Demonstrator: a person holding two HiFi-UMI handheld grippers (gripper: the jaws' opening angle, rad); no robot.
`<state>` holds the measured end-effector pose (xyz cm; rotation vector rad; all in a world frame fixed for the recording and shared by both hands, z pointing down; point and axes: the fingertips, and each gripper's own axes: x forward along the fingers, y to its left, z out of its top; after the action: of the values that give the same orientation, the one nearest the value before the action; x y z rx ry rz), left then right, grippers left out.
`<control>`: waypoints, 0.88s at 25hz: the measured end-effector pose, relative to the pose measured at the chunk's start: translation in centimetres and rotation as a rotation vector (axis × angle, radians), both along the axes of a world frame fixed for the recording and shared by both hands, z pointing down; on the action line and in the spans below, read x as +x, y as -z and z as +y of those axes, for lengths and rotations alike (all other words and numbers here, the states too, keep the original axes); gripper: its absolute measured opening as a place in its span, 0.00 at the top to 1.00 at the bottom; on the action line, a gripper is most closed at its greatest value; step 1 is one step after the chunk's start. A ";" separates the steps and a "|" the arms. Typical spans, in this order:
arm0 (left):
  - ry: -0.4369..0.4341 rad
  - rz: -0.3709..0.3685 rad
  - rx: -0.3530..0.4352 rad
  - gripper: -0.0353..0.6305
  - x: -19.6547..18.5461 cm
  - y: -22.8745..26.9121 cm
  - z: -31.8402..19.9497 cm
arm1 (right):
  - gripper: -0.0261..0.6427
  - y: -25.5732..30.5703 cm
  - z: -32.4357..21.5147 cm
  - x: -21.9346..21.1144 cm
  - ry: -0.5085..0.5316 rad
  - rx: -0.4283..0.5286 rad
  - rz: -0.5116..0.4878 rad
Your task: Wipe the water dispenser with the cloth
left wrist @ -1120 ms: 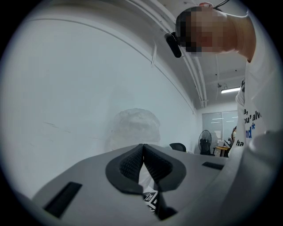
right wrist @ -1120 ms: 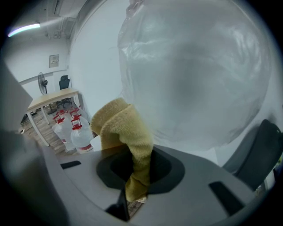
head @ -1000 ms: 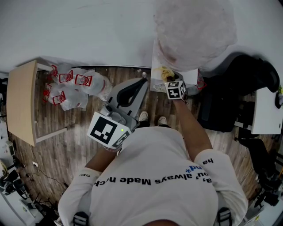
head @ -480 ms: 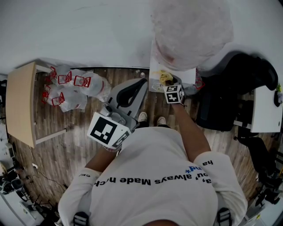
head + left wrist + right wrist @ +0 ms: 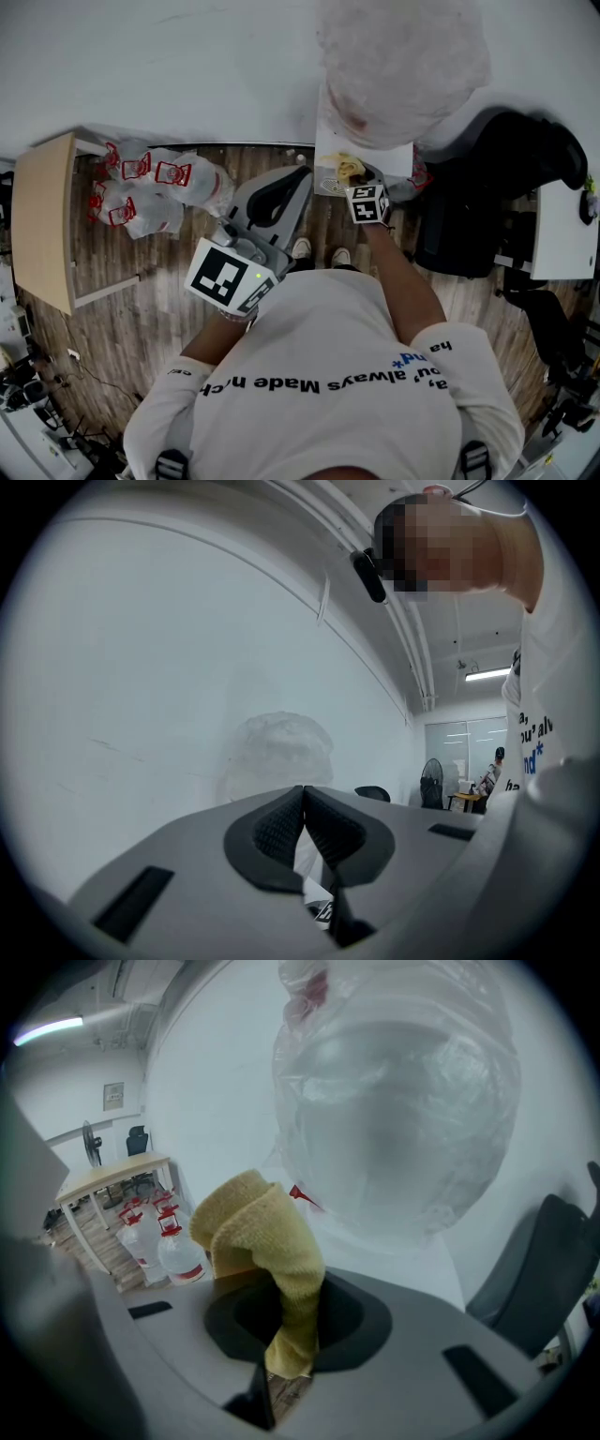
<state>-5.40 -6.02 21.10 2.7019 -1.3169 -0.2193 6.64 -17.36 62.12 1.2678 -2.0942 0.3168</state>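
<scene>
Cloth [image 5: 267,1260], yellow and folded over, was pinched in the shut jaws of the right gripper [image 5: 286,1321]. Its upper fold stood up at the white front of the water dispenser [image 5: 330,141], just under the big plastic-wrapped bottle [image 5: 394,1119]. Whether the fold actually touched the white face could not be told. The left gripper [image 5: 305,832] was held back near the person's body, its jaws pressed together on nothing, pointing at the wall. Wiping looked to be under way on the upper front. No mark on the casing showed how much was clean, so the sides and lower panel probably remained to be done.
</scene>
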 end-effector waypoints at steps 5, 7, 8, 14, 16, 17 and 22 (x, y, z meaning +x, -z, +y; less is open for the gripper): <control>-0.001 0.002 0.004 0.92 0.1 0.2 0.2 | 0.86 0.3 0.0 0.2 0.008 -0.030 -0.027; -0.001 0.003 0.005 0.92 0.1 0.3 0.4 | 0.86 1.0 -0.4 0.6 -0.016 -0.020 -0.044; -0.001 0.003 0.005 0.92 0.0 0.2 0.4 | 0.86 1.4 -0.6 0.9 -0.027 -0.013 -0.051; -0.001 0.004 -0.002 0.92 0.0 0.0 0.4 | 0.86 1.9 -2.5 3.6 -0.082 -0.017 -0.034; -0.003 0.005 -0.002 0.92 0.0 0.0 0.4 | 0.86 1.6 -3.1 5.0 -0.114 -0.028 -0.031; -0.003 0.005 -0.002 0.92 0.0 0.0 0.4 | 0.86 1.4 -3.5 5.7 -0.128 -0.029 -0.029; -0.003 0.002 -0.006 0.92 0.0 -0.2 0.5 | 0.86 0.7 -4.5 7.4 -0.150 -0.043 -0.024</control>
<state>-5.35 -5.56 21.27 2.6981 -1.3106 -0.2180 14.00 -21.91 61.46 1.4055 -2.0054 0.4427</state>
